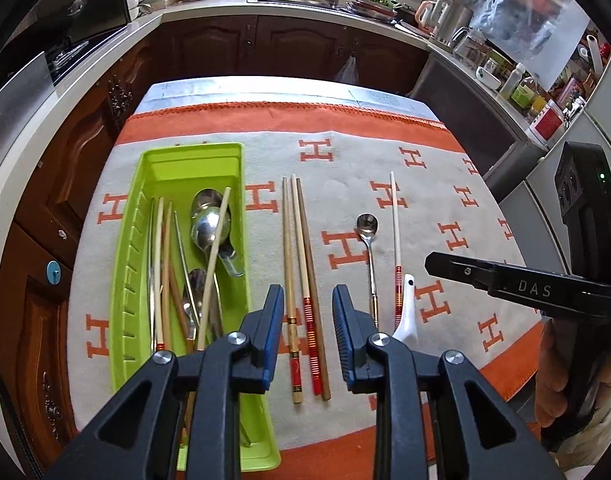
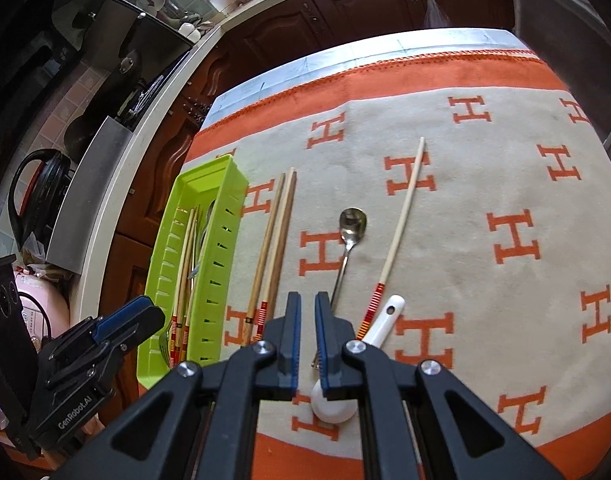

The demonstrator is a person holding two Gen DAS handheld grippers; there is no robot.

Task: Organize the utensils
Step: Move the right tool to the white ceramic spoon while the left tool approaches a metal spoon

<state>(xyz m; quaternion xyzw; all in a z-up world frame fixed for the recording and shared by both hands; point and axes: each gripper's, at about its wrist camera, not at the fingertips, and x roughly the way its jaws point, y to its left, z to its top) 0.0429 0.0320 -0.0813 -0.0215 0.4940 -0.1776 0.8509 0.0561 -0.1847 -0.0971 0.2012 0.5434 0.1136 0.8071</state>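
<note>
A lime-green tray (image 1: 125, 280) on the left of the H-patterned cloth holds metal spoons and several chopsticks. Right of it three chopsticks (image 1: 301, 260) lie side by side on the cloth. My left gripper (image 1: 308, 292) hovers open above their near ends with nothing between its pads. Further right lie a small metal spoon (image 1: 367, 226), a single pale chopstick (image 1: 395, 232) with a red-striped end, and a white ceramic spoon (image 1: 407, 312). My right gripper (image 2: 308, 298) is shut and empty, over the metal spoon's (image 2: 351, 222) handle and the ceramic spoon (image 2: 385, 320).
The orange-bordered cloth (image 1: 445, 184) covers a small table among dark wood cabinets (image 1: 265, 44). A counter with a sink, kettle and bottles runs behind and to the right. A hand (image 1: 553, 380) holds the right gripper's handle at the table's right edge.
</note>
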